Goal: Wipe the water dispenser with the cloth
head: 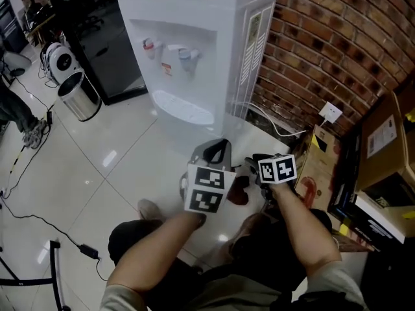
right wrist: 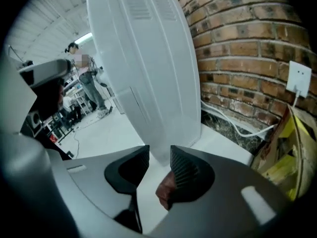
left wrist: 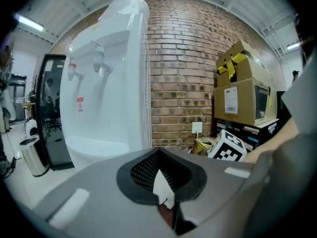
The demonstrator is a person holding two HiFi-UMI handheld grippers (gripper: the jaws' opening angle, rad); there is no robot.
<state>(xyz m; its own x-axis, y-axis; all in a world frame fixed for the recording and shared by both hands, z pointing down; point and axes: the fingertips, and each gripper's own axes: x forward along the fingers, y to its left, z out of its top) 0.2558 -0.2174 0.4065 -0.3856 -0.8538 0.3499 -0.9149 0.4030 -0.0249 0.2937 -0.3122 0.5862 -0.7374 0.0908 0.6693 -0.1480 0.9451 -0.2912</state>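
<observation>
The white water dispenser (head: 194, 44) stands on the tiled floor against the brick wall, and it fills the left gripper view (left wrist: 104, 83) and the right gripper view (right wrist: 143, 58). A dark red cloth (head: 238, 190) hangs in the air between the two marker cubes. My right gripper (right wrist: 159, 155) is open, and the cloth (right wrist: 166, 188) clings to its right pad only. My left gripper (left wrist: 158, 152) is shut, tips touching, aimed at the dispenser's front. A scrap of red cloth (left wrist: 166, 216) shows low through the hollow of its jaws; I cannot tell whether it is caught there.
A steel bin (head: 79, 94) stands left of the dispenser. Cardboard boxes (head: 386, 141) are stacked on the right under the brick wall (head: 324, 37), near a wall socket (head: 331, 112) with a white cable. Black cables (head: 39, 219) run over the floor on the left.
</observation>
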